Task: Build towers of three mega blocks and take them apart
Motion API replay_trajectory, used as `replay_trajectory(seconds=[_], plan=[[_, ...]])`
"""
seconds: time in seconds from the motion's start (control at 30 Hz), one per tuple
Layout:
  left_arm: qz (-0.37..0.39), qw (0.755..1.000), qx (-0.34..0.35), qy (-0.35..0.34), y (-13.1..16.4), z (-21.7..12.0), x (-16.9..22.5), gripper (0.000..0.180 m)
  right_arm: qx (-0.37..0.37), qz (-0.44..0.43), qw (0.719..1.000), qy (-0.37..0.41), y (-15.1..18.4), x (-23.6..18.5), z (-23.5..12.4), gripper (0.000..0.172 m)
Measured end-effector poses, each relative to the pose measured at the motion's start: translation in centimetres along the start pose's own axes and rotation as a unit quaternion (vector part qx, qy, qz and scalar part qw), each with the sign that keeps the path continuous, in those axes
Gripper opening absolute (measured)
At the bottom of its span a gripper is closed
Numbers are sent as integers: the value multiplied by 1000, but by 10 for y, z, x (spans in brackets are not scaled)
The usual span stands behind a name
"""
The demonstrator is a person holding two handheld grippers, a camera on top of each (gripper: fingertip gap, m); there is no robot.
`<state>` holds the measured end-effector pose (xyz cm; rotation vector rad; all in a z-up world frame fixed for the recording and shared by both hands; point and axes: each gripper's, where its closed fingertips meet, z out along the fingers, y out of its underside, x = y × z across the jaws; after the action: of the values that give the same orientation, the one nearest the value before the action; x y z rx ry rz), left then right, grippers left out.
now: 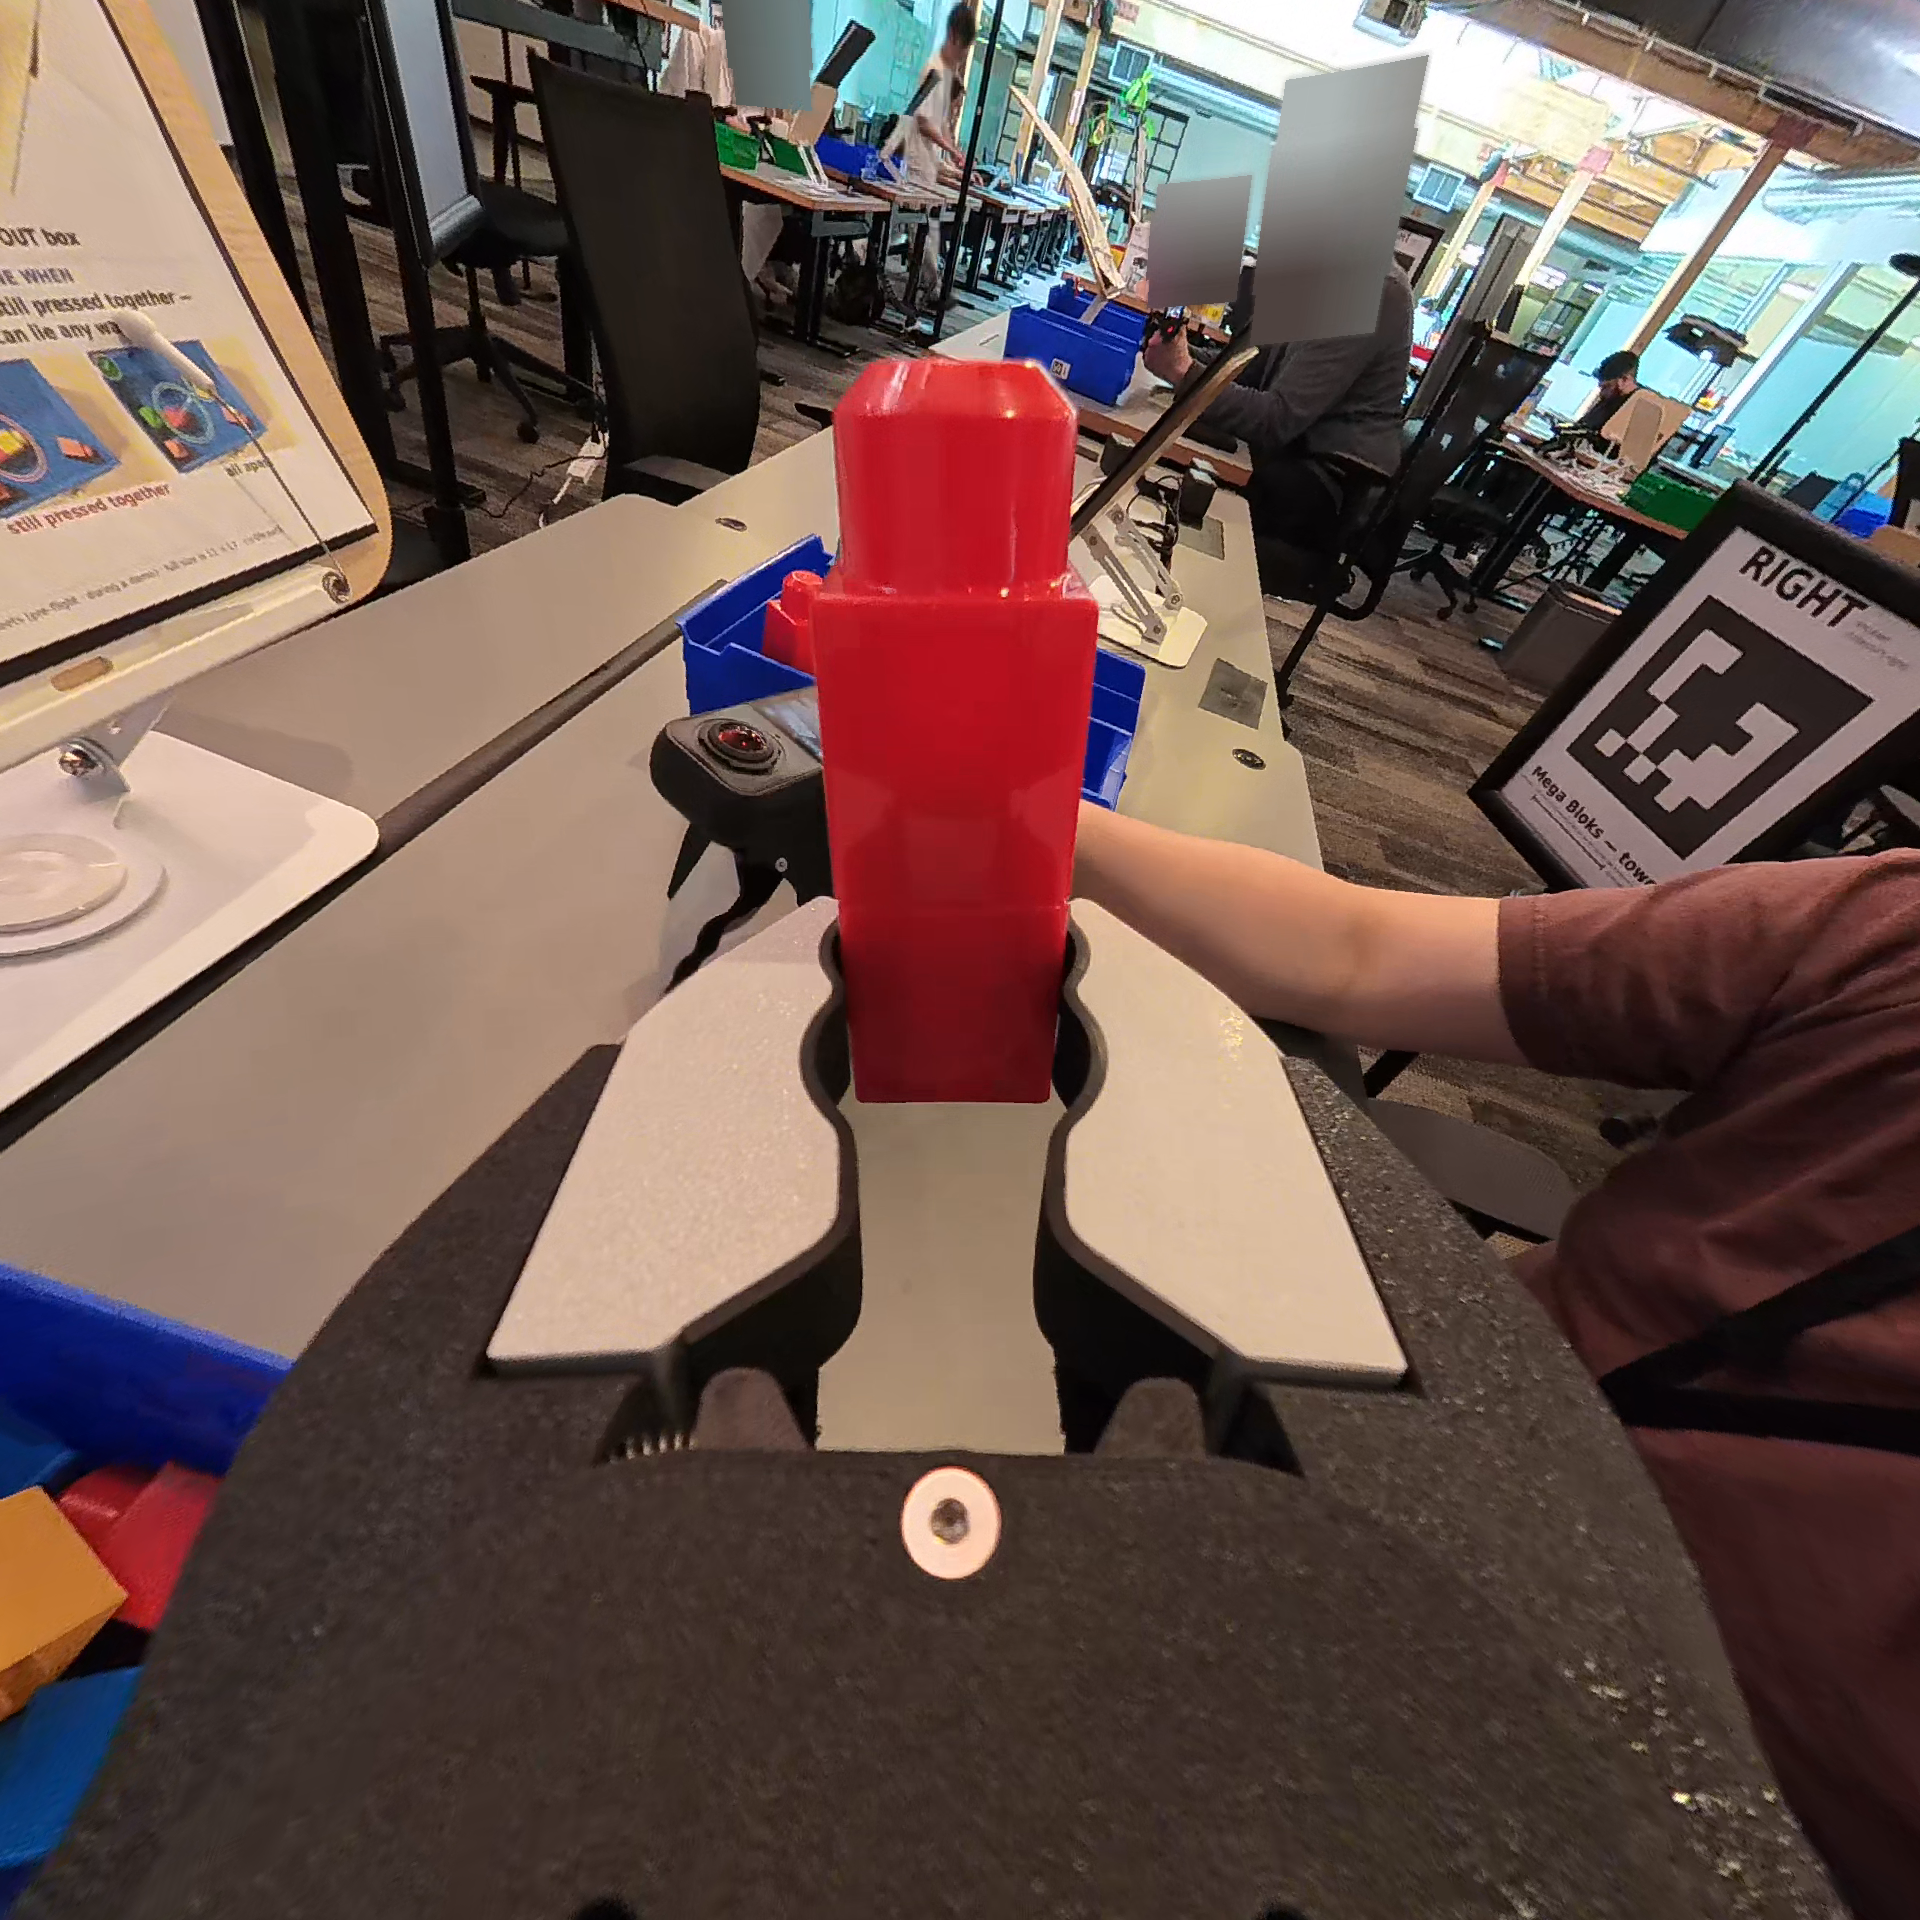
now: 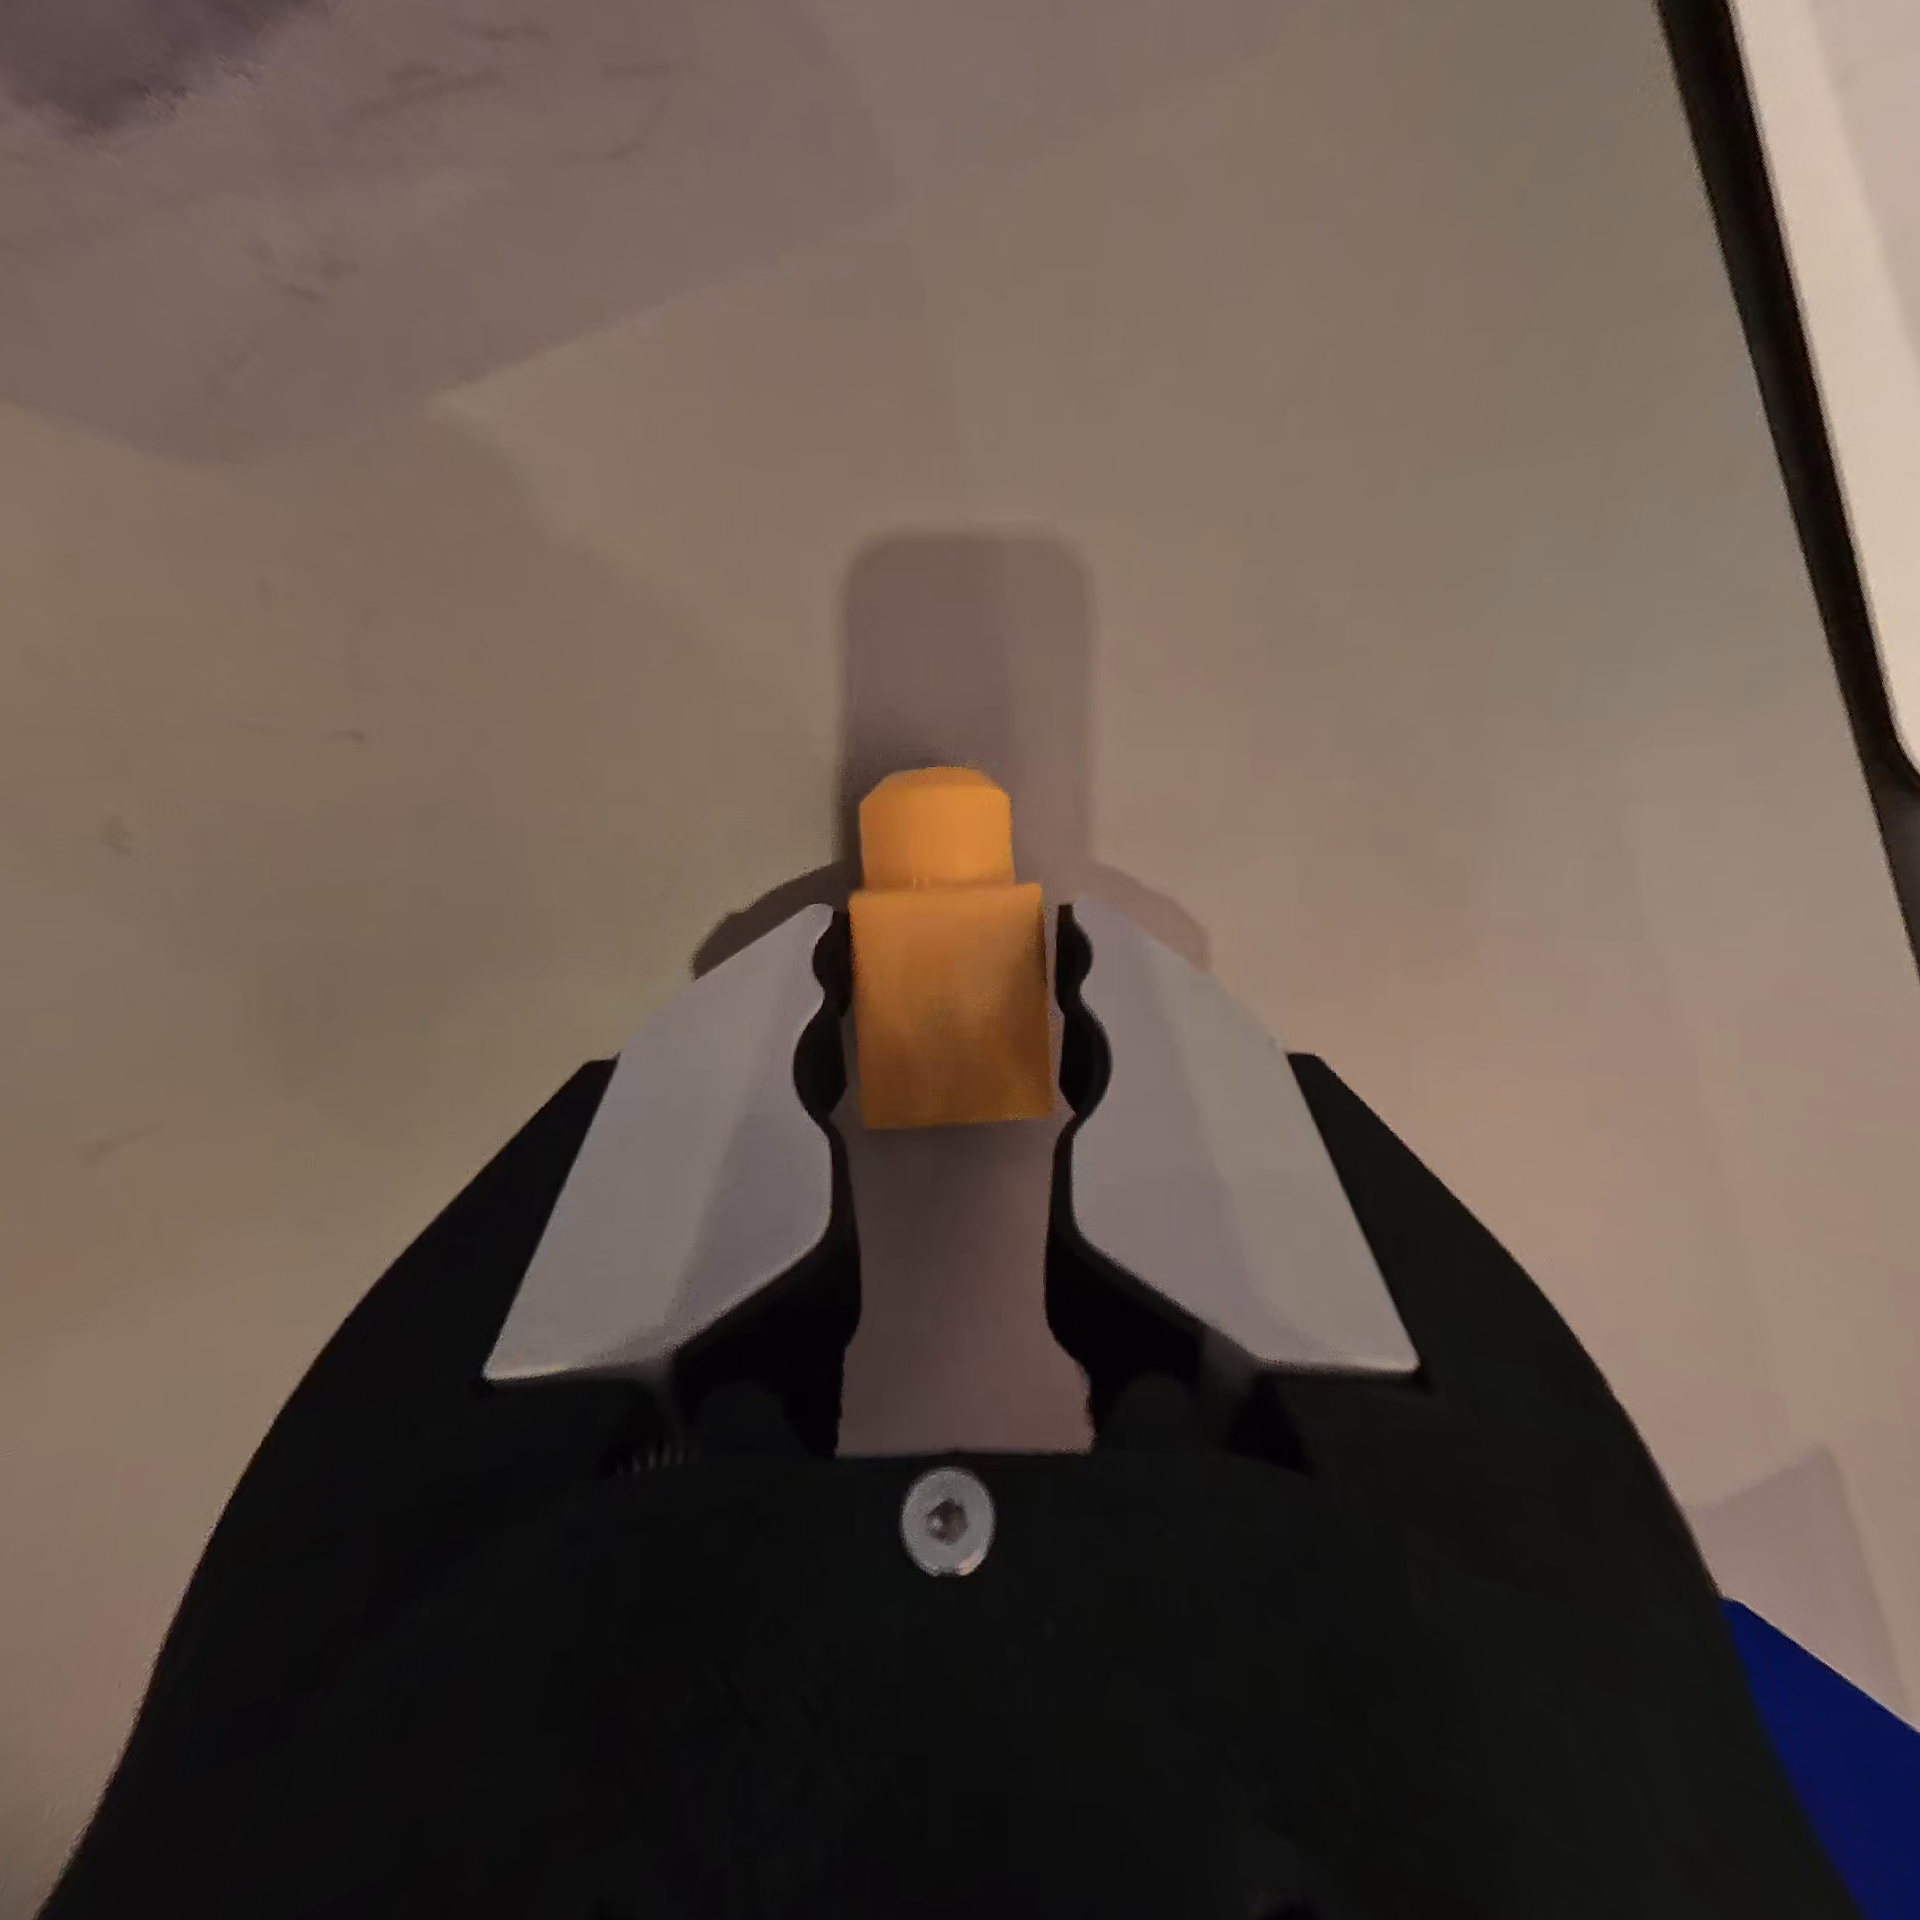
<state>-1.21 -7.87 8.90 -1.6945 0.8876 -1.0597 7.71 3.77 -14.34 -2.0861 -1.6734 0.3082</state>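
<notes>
red blocks [image 1: 951, 727] stand stacked in a stub-topped column, and the left tongs [image 1: 951, 997] pinch the lowest one, a pad pressed against each of its side faces. a seam shows between this bottom block and the taller red body above it; how many blocks make up that upper part is hard to tell. the column is held above the grey desk [image 1: 312, 1039], toward its near edge.

the right tongs [image 2: 951, 1013] pinch a single orange block [image 2: 945, 1008] with its stub pointing away from the camera, both pads against its sides, though the picture is soft with blur. it hangs over a bare stretch of the desk [image 2: 416, 727], and its shadow falls on the surface just beyond it. in the left wrist view the body of the right tool [image 1: 738, 769] shows partly behind the red column, with the person's forearm [image 1: 1299, 935] reaching across from the desk's right side.

a blue bin [image 1: 748, 634] with a red piece inside sits toward the far edge of the desk. another blue bin [image 1: 114, 1382] with red, orange and blue blocks lies at the near left corner. an instruction board [image 1: 156, 343] on a white stand rises at the left edge.
</notes>
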Motion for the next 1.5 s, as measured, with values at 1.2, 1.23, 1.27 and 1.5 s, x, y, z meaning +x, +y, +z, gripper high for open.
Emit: replay_trajectory(seconds=[1.2,1.23,1.27,1.5], plan=[[24,996,-28,75,35,128,35,36,603,141,746,-245,-106,-49,-284,37],[26,996,-32,78,36,128,37,36,604,143,743,-249,-107,-50,-283,37],[27,996,-35,80,37,128,39,36,604,142,742,-252,-107,-51,-282,37],[3,995,-8,97,27,124,43,36,594,133,755,-244,-112,-59,-272,37]])
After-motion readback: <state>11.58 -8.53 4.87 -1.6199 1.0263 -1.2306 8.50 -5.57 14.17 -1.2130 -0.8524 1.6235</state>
